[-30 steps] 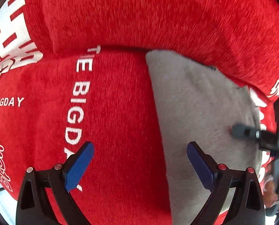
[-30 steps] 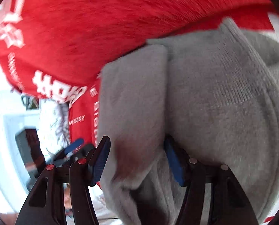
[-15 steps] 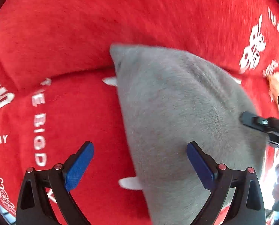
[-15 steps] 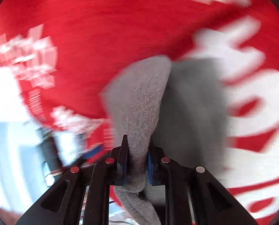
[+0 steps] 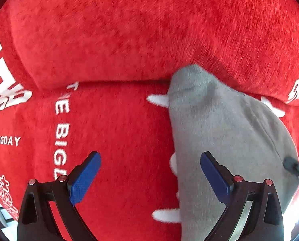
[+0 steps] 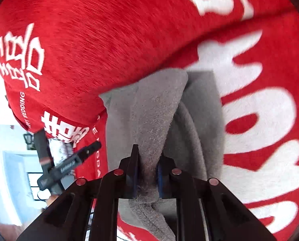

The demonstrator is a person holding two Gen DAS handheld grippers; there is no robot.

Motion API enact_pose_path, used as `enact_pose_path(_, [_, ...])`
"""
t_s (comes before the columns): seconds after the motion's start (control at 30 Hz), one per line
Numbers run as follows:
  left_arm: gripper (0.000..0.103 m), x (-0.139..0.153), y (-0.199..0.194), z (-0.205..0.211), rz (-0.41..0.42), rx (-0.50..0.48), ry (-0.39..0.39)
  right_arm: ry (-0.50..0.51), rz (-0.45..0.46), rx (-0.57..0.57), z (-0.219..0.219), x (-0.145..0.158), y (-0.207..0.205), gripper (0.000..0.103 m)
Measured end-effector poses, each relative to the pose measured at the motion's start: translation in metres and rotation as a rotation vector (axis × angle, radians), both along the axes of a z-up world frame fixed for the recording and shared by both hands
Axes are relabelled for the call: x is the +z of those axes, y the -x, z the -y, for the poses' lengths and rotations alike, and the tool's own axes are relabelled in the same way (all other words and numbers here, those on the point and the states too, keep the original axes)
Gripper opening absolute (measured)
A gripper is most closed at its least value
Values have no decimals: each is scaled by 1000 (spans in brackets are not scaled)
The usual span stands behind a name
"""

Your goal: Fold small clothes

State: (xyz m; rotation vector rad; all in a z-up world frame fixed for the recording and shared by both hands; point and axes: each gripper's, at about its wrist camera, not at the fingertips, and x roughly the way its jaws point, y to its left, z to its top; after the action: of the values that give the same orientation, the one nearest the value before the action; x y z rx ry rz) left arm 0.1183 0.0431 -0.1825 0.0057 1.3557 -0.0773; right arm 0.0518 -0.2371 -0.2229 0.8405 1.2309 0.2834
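Observation:
A small grey garment point(image 5: 219, 130) lies on a red sofa seat point(image 5: 119, 130), its far tip against the back cushion point(image 5: 129, 40). My left gripper point(image 5: 149, 158) hovers open, pointing steeply down over the garment's left edge, with nothing pinched. Its right finger is over grey cloth, its left over red fabric. My right gripper point(image 6: 147, 160) is closing, its blue pads pressed on a raised fold of the grey garment point(image 6: 153, 110), which hangs below the jaws. The right gripper's tip point(image 5: 294, 166) shows at the garment's right edge.
The red sofa cover carries large white lettering point(image 6: 259, 120). The sofa's edge and a bright room point(image 6: 0, 150) show at the left of the right wrist view, behind the left gripper point(image 6: 85, 152).
The right gripper's jaws closed from wide apart onto a fold of the grey garment and drew it up and back. In the left wrist view the garment shifted and bunched towards the back cushion.

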Motion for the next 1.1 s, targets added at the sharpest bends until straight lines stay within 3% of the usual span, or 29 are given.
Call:
enact_pose_path(0.07, [99, -9, -4, 16, -11, -55, -24, 54, -89, -43, 9, -19, 8, 16])
enact_pose_path(0.1, [100, -19, 0, 26, -24, -91, -39, 45, -148, -70, 17, -36, 14, 16])
enact_pose_path(0.17, [100, -27, 4, 34, -23, -90, -57, -4, -171, -107, 24, -39, 19, 19])
enact_pose_path(0.2, [100, -25, 5, 33, -19, -78, -54, 38, -171, -101, 24, -31, 22, 26])
enact_pose_path(0.3, [100, -12, 12, 23, -60, -71, -15, 97, -120, -37, 15, 1, 28, 29])
enact_pose_path(0.47, [100, 13, 42, 16, -80, -130, 37, 47, -23, 58, -10, 39, 53, 27])
enact_pose_path(0.53, [100, 8, 59, 20, -115, -150, 37, 92, -55, 97, -29, 31, 58, 27])
enact_pose_path(0.6, [100, -10, 76, 25, -152, -162, 3, 192, -147, 128, -32, -2, 75, 24])
enact_pose_path(0.63, [102, -22, 90, 32, -157, -148, 7, 217, -195, 130, -30, -17, 80, 8])
enact_pose_path(0.67, [103, -26, 93, 29, -162, -121, 21, 207, -227, 119, -24, -29, 89, 0])
enact_pose_path(0.73, [103, -27, 94, 23, -188, -84, 51, 118, -214, 45, -6, -31, 105, 0])
enact_pose_path(0.97, [103, -14, 100, 31, -180, -124, 10, 123, -187, 5, 16, -3, 124, 4])
enact_pose_path(1.1, [103, -8, 99, 31, -178, -114, 15, 135, -164, -18, 19, 7, 98, 9])
